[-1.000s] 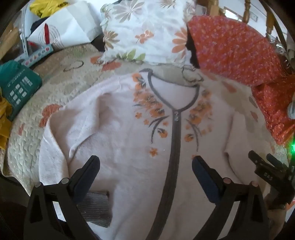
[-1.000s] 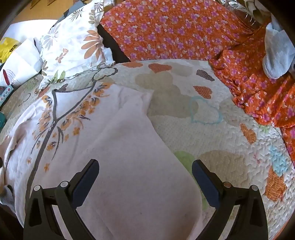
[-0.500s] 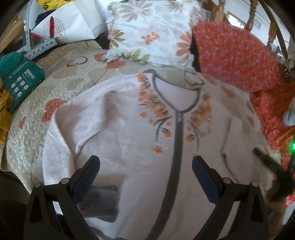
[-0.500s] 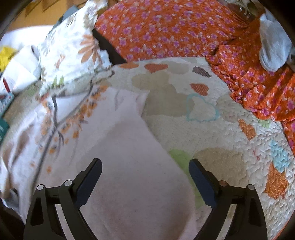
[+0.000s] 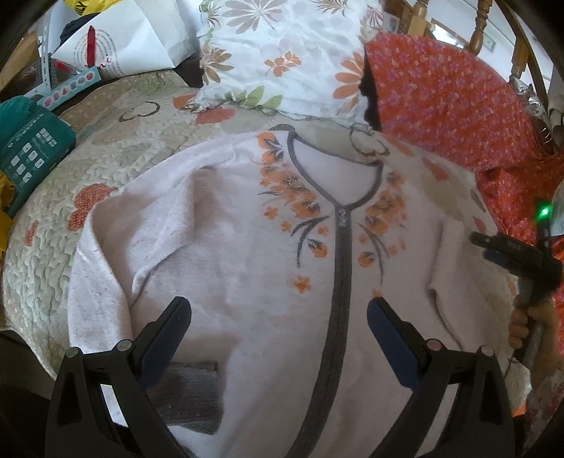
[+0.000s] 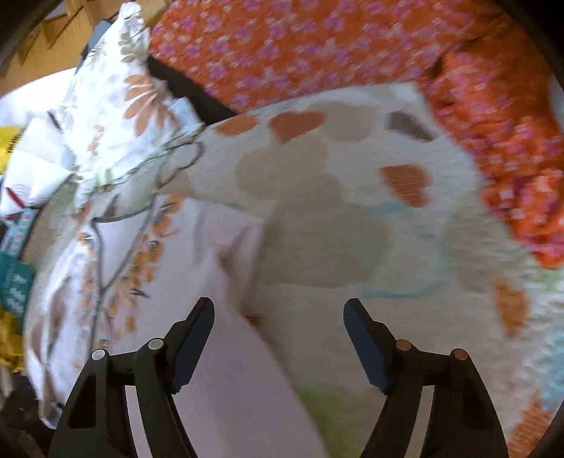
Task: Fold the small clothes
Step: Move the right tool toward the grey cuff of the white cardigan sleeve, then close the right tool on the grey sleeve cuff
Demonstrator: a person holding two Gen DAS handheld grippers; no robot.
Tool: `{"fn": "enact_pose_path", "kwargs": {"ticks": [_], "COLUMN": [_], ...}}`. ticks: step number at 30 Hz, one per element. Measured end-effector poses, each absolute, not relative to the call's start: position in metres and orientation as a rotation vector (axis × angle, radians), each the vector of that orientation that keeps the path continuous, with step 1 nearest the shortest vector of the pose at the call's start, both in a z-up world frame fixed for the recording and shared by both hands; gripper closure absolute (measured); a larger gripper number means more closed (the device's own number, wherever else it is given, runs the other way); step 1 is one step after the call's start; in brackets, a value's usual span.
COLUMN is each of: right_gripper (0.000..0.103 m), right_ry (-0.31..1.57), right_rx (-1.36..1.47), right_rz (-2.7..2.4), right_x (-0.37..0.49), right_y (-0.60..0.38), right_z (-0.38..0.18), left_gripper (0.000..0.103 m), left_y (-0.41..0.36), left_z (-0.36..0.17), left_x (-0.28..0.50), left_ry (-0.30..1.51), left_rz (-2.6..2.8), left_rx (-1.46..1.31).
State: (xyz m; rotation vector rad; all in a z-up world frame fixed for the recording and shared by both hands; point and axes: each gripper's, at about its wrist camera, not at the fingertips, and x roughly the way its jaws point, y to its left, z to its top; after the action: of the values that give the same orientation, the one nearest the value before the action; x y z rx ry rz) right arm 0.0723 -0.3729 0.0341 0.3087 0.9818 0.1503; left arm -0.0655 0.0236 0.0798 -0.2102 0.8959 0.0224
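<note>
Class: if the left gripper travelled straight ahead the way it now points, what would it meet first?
Most likely the pale cardigan spread below the open left gripper, near its grey placket; depth is unclear.

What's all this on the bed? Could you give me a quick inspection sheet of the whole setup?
Surface: quilt with heart patches, on a bed.
Job's things: pale cardigan, front up, spread out, one sleeve folded in.
Clutter: floral pillow, orange fabric, teal pack, white bag.
Grippers: left gripper open above the cardigan; right gripper open, empty, view blurred.
Cables: nothing seen.
Surroundings: wooden bedposts.
</note>
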Motion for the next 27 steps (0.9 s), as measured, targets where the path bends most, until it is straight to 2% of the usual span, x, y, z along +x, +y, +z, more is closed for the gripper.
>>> {"fn": "enact_pose_path", "kwargs": {"ticks": [3, 6, 9, 15, 18, 20, 22, 24, 27], "right_gripper": [0.024, 0.096, 0.097, 0.096, 0.096, 0.088, 0.054, 0.047, 0.047], "right_ry": [1.006, 1.086, 1.088, 0.931, 0.947, 0.953, 0.945, 0.953, 1.01], "right_rx": [0.319, 0.29, 0.246, 0.082, 0.157, 0.218, 0.224, 0.242, 0.286], "right_rz": [0.243, 0.309, 0.292, -0.038, -0.085, -0.04, -0.027, -0.003, 0.03], "right_x": [0.086, 0.099, 0.11, 0.135, 0.134, 0.121, 0.1, 0.077, 0.029], "right_y": [-0.356, -0.341, -0.343, -0.376, -0.398, -0.412, -0.417, -0.417, -0.414], "right_z": [0.024, 0.011, 0.017, 0.044, 0.041, 0.049, 0.061, 0.067, 0.066], "left_gripper": [0.003, 0.003, 0.003, 0.003, 0.003, 0.003, 0.003, 0.003, 0.003], "left_y": [0.021, 0.018, 0.017, 0.016, 0.017, 0.017, 0.017, 0.018, 0.023], "left_z": [0.076, 0.072, 0.07, 0.07, 0.073, 0.077, 0.082, 0.087, 0.092], "left_x": [-0.058, -0.053, -0.05, -0.047, -0.049, -0.054, -0.059, -0.065, -0.075], "left_ry": [0.913, 0.927, 0.931, 0.938, 0.932, 0.923, 0.91, 0.898, 0.881], "left_rz": [0.012, 0.007, 0.014, 0.035, 0.032, 0.021, 0.003, -0.013, -0.038], "left_rx": [-0.225, -0.222, -0.204, -0.182, -0.195, -0.207, -0.215, -0.223, -0.248]}}
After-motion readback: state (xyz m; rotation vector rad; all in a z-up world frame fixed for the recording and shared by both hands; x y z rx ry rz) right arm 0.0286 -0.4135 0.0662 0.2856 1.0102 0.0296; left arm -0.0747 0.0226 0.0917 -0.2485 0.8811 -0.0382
